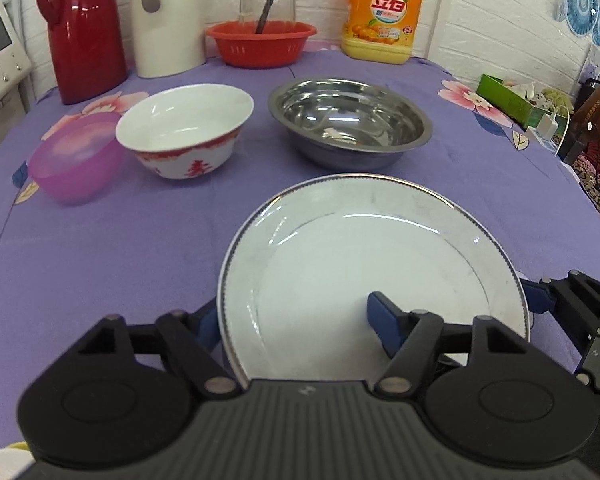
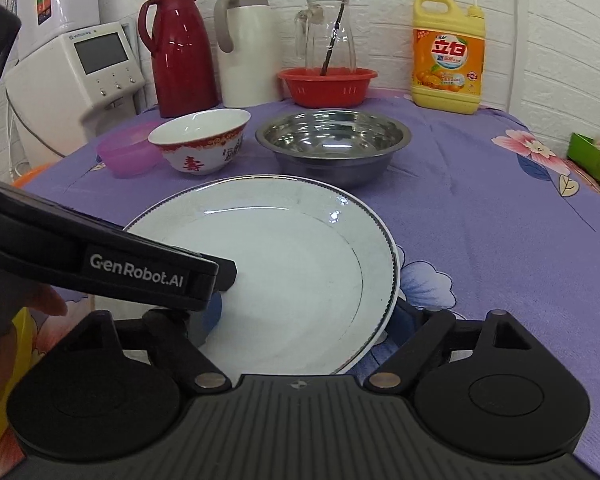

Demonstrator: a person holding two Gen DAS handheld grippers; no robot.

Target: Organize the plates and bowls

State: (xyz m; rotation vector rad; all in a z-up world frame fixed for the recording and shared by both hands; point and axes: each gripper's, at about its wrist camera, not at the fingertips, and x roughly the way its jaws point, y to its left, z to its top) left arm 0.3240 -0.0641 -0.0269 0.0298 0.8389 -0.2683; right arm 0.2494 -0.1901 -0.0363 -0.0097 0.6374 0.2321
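Plate: white plate (image 1: 380, 264) with a thin dark rim line, nearest the cameras on the purple flowered surface (image 1: 120, 248); nothing lies in it.
Left gripper: the left gripper (image 1: 296, 316) straddles the plate's near left rim, one blue finger (image 1: 384, 320) over the plate's face, the other outside the rim; whether the pads press the rim I cannot tell.
Right gripper: the right gripper (image 2: 308, 312) straddles the plate's near right rim, one finger inside, one outside under the edge; its jaws are spread about the rim, and a firm pinch cannot be told.
Steel bowl: the steel bowl (image 1: 350, 120) stands just behind the plate, empty.
White bowl: white bowl (image 1: 186, 128) with red pattern, left of the steel bowl, empty.
Purple bowl: the purple bowl (image 1: 76, 160) sits touching the white bowl's left side, empty.
Red basket: the red basket (image 1: 260, 42) sits at the back by the wall.
Glass jug: the glass jug (image 2: 326, 34) behind the basket holds a dark stick.
Back row: red flask (image 1: 82, 28), white flask (image 1: 166, 16), yellow detergent bottle (image 1: 382, 12).
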